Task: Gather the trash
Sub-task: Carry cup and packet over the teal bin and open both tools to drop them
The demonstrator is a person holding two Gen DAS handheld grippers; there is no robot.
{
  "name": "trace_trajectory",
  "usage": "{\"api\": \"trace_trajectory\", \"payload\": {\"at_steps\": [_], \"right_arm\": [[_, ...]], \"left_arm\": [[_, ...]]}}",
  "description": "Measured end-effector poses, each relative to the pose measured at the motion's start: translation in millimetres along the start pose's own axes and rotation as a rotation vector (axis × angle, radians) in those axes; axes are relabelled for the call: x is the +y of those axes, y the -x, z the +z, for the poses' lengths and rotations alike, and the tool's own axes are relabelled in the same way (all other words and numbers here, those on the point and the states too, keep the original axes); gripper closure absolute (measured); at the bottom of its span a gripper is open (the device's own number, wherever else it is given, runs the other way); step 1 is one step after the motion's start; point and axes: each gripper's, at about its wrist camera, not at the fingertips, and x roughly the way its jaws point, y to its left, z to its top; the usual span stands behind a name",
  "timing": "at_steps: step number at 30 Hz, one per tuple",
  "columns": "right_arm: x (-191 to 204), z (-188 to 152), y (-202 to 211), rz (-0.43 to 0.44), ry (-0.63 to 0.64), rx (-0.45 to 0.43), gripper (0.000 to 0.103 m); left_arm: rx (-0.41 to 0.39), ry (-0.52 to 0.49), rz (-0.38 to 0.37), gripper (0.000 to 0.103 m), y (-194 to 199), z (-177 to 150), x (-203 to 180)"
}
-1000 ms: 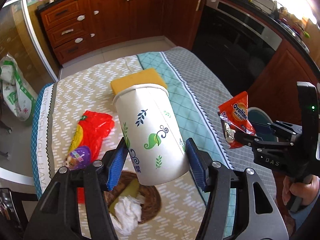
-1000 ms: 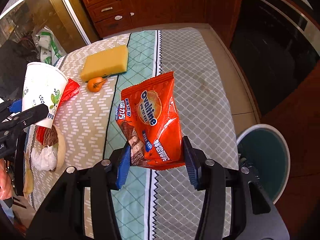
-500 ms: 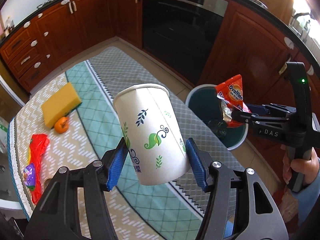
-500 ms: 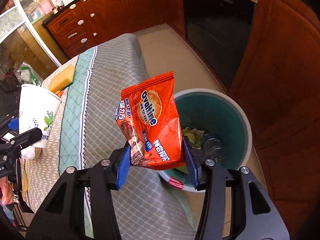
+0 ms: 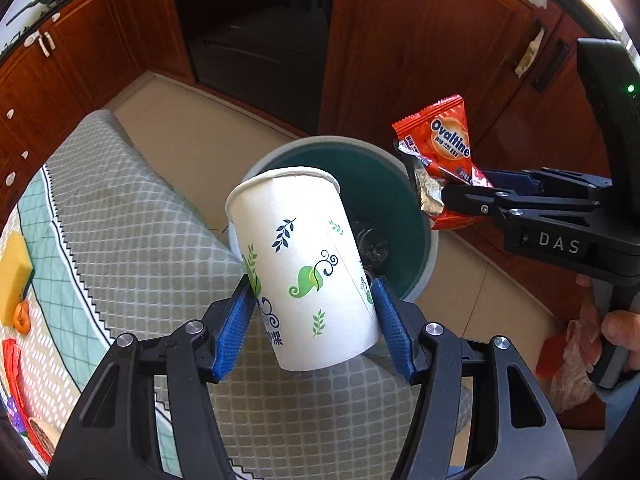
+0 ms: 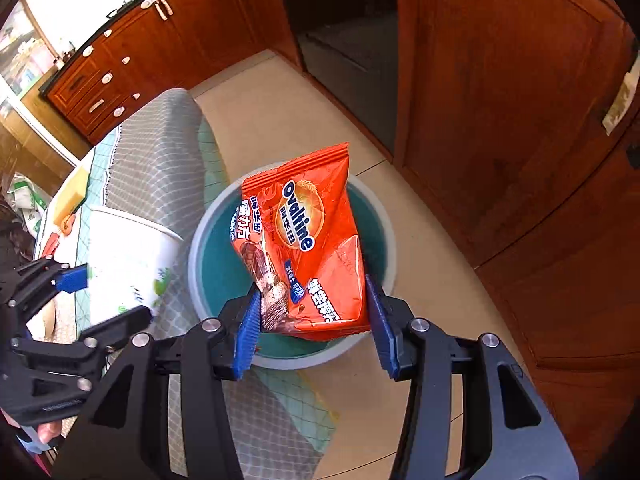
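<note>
Bright daylight enters from the upper corners, blowing out to white glare there, while fisheye bending curves the cabinets (image 5: 420,52) and black vignettes ring both sharp frames.

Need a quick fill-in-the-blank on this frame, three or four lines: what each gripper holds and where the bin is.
1. The left gripper is shut on a white paper ____ with leaf prints.
2. The right gripper is shut on an orange wrapper branded ____.
3. Both items hang over or beside the teal bin, which stands on the ____ beside the table.
4. The yellow sponge lies on the ____.

Missing words: cup; Ovaltine; floor; table
</note>
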Motion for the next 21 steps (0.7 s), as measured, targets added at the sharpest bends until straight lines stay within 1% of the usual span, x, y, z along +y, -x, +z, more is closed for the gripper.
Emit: {"api": "trace_trajectory", "payload": {"at_steps": [6,8,10,11,12,18,20,21], "right_arm": [[-10,4,-11,-0.009,-0.015,0.024,0.057],[-12,5,-14,-0.011,-0.019,0.033,0.056],[-15,6,-17,-0.013,-0.018,0.041,0.056],[-15,8,-19,-0.012,-0.015,0.044,0.056],[-15,9,-21,-0.013,-0.012,0.047,0.056],[-5,16,-37,-0.005,0.007,0.070,0.055],[-1,17,-43,0.000,0.016,0.083,0.053],[2,18,-46,0.003,0.019,0.091,0.052]], "left_arm": [[0.046,-0.038,0.001,0.036,-32,10,-16],[0.047,-0.035,0.006,0.034,-36,12,-17],[0.040,-0.031,0.015,0.029,-36,13,-16],[0.033,-0.031,0.026,0.025,-35,12,-14],[0.026,-0.030,0.037,0.025,-35,13,-13],[0.028,0.017,0.034,0.024,-32,3,14],[0.027,0.037,0.030,0.022,-28,-2,23],[0.026,0.048,0.026,0.020,-25,-10,29]]}}
